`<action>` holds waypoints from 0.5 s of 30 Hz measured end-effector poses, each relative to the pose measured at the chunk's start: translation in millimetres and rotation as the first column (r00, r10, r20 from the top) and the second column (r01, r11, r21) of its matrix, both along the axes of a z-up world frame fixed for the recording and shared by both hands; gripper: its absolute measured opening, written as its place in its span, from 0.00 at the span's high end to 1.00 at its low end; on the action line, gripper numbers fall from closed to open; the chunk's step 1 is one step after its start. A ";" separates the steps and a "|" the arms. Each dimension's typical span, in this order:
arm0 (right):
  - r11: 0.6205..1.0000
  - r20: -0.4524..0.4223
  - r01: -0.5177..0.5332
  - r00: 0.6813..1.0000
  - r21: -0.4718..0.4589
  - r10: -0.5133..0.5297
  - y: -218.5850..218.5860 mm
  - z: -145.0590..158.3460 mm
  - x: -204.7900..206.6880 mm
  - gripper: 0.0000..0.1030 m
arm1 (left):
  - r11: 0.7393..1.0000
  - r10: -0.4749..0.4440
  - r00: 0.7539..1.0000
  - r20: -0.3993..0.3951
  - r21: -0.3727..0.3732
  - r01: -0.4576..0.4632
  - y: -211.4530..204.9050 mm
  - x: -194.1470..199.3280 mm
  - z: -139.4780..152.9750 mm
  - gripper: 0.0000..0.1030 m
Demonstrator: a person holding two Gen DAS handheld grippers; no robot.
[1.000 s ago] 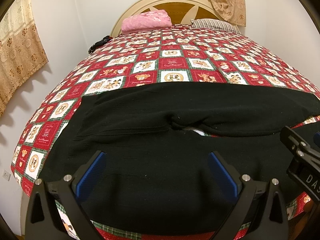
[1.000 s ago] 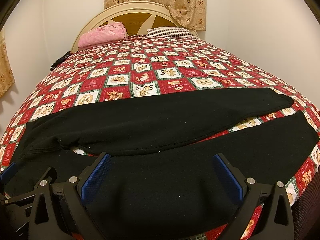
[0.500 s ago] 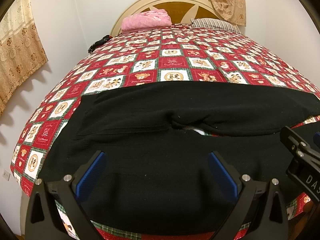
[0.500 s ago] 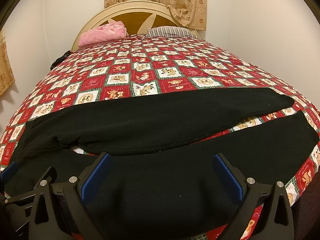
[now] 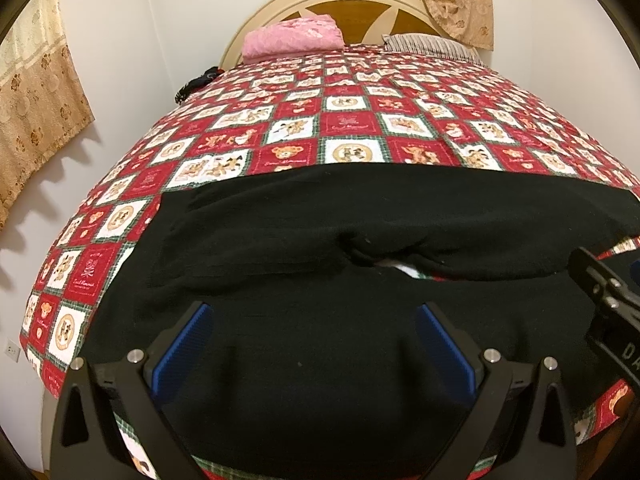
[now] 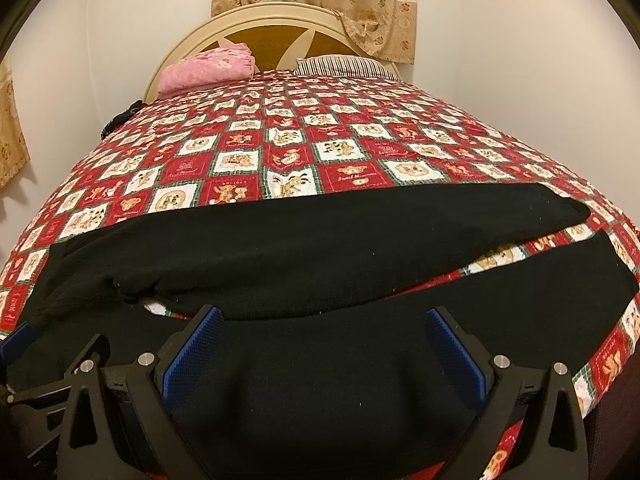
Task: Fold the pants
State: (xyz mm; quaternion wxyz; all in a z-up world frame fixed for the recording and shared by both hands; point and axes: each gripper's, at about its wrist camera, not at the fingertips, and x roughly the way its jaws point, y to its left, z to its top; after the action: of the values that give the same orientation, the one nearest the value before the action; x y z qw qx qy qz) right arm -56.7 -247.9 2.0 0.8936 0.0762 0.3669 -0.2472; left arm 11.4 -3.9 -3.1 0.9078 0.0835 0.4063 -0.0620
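Observation:
Black pants (image 5: 360,216) lie spread flat across the near end of the bed, waistband at the left, two legs running to the right (image 6: 360,240) with a gap of quilt between them. My left gripper (image 5: 312,336) is open and empty, hovering over the near leg close to the crotch. My right gripper (image 6: 324,340) is open and empty over the near leg further right. The right gripper's body shows at the right edge of the left wrist view (image 5: 608,300), and the left gripper shows at the lower left of the right wrist view (image 6: 48,380).
The bed has a red and white patchwork quilt (image 5: 344,120). A folded pink blanket (image 5: 292,36) and a striped pillow (image 5: 432,46) lie by the headboard (image 6: 280,28). A dark object (image 5: 196,84) sits at the bed's far left edge. Walls and curtains surround the bed.

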 end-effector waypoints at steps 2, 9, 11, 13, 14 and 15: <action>1.000 0.000 -0.015 1.000 -0.005 0.015 -2.9 2.3 5.7 0.01 | 1.000 0.006 1.000 -0.014 -0.016 -0.006 6.6 9.2 1.8 0.00; 0.994 0.006 -0.113 0.994 -0.001 0.113 -10.9 11.2 40.7 0.01 | 1.000 0.020 1.000 -0.023 -0.023 -0.020 31.9 43.7 8.8 0.00; 0.987 0.001 -0.160 0.987 -0.003 0.160 -11.0 12.4 57.5 0.01 | 0.999 0.031 0.999 -0.035 -0.007 -0.031 41.0 57.4 9.3 0.00; 0.981 -0.017 -0.194 0.981 0.011 0.194 -11.9 10.5 73.4 0.01 | 0.999 0.036 0.998 -0.048 0.007 -0.036 53.5 72.8 10.2 0.02; 0.977 -0.029 -0.214 0.976 0.016 0.215 -13.5 9.0 84.3 0.01 | 0.999 0.038 0.998 -0.057 0.010 -0.037 62.2 82.1 11.2 0.04; 0.972 -0.037 -0.233 0.972 0.018 0.233 -14.0 7.7 92.5 0.01 | 0.999 0.040 0.997 -0.062 0.009 -0.039 68.4 88.7 11.4 0.04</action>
State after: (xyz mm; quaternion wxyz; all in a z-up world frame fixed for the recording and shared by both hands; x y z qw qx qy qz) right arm 35.8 -261.9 9.6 0.9085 0.0336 0.3924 -0.1398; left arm 100.1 64.5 8.3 0.8955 0.0771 0.4359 -0.0450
